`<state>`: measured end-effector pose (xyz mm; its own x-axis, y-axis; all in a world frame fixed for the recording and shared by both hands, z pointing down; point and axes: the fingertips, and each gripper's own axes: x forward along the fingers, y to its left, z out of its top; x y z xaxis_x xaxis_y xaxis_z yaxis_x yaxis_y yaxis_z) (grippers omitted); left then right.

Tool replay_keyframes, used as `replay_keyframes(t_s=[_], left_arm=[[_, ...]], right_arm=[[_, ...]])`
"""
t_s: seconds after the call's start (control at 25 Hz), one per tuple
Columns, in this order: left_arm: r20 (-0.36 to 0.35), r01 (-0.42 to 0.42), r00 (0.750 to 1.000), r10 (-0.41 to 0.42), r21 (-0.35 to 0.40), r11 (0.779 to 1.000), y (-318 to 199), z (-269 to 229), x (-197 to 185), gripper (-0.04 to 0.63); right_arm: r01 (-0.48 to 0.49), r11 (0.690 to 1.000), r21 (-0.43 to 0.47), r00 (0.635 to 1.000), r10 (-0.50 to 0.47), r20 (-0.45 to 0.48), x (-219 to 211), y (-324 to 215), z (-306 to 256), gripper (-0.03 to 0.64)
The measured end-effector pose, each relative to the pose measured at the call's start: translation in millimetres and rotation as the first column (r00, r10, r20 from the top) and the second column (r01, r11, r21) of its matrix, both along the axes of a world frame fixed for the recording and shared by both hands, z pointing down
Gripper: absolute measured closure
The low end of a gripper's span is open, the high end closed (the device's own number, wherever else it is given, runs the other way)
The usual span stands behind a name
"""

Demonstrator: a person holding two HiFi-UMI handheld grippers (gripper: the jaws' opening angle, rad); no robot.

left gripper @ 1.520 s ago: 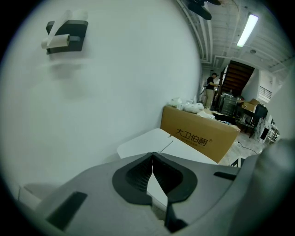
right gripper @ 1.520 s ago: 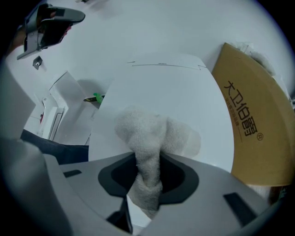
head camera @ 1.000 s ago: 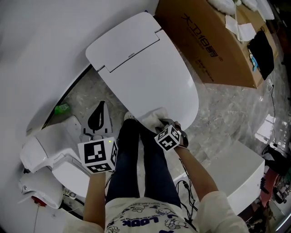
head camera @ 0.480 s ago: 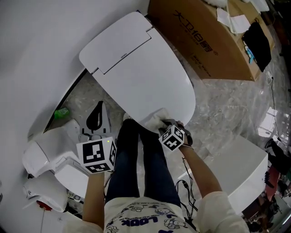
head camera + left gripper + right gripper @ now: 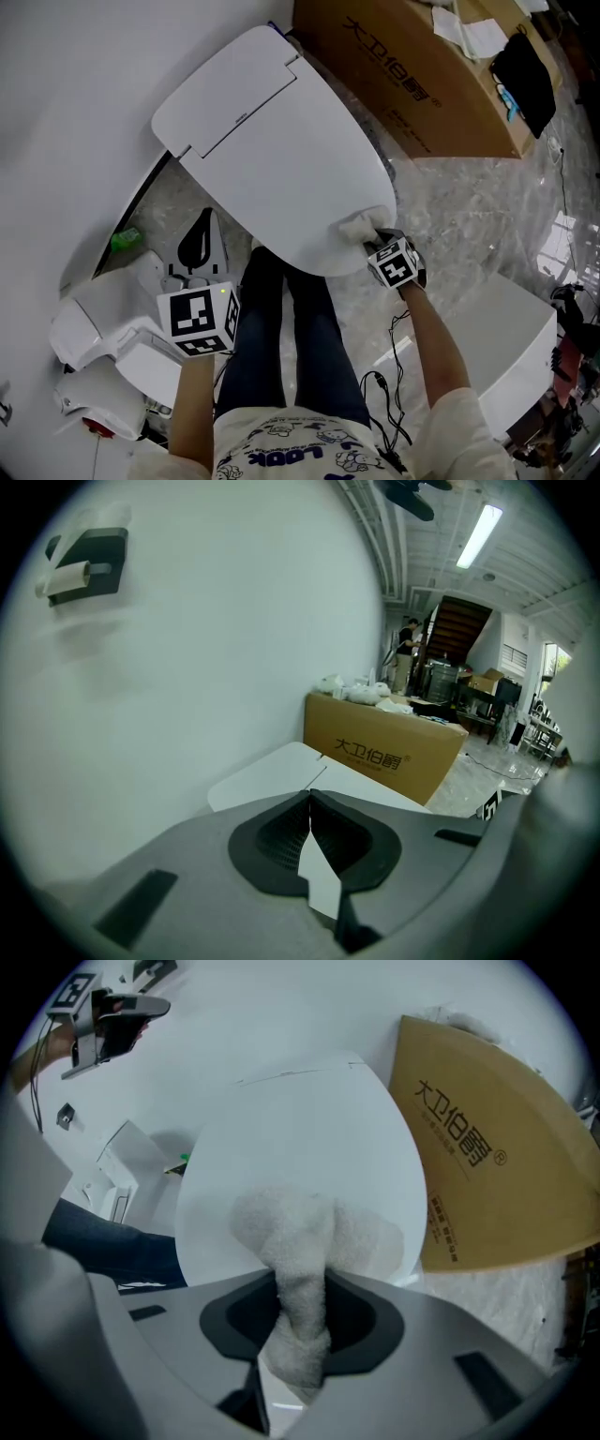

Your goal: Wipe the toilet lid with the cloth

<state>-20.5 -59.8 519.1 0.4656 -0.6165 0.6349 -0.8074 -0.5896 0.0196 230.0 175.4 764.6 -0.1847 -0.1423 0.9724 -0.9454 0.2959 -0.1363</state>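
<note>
Toilet lid (image 5: 272,159), closed and white, lies in front of the person, with a cardboard box (image 5: 422,84) just behind it. In the last second the cloth (image 5: 359,225) has slid along the lid's near rim, from beside the legs to the right front corner. It lies flat on the surface there, so the wiping is under way, and the broad top probably remains. The right hand-held gripper (image 5: 377,244) pinches the cloth's bunched end. The left hand-held gripper (image 5: 309,808), pressed together on nothing, has stayed aside.
</note>
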Motion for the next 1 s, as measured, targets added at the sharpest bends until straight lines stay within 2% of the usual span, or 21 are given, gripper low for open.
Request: replay_keyframes(t_s=[0.4, 0.64, 0.84, 1.0], left_arm=[[0.010, -0.022, 1.000, 0.022, 0.000, 1.000, 1.3, 0.7, 23.3, 0.586], [0.011, -0.025, 1.000, 0.025, 0.002, 1.000, 2.8, -0.2, 32.3, 0.586], [0.003, -0.026, 1.000, 0.026, 0.010, 1.000, 2.3, -5.4, 38.1, 0.586], [-0.023, -0.015, 1.000, 0.015, 0.033, 0.999, -4.4, -23.6, 43.2, 0.586]], right_arm=[[-0.141, 0.990, 0.022, 0.989, 0.142, -0.033, 54.9, -7.6, 1.1, 0.506], [-0.192, 0.981, 0.025, 0.981, 0.193, -0.025, 62.4, -9.2, 1.3, 0.506], [-0.329, 0.944, 0.038, 0.944, 0.327, 0.036, 64.7, -14.1, -8.6, 0.506], [-0.358, 0.930, 0.080, 0.934, 0.358, 0.026, 74.0, -18.2, -33.3, 0.505]])
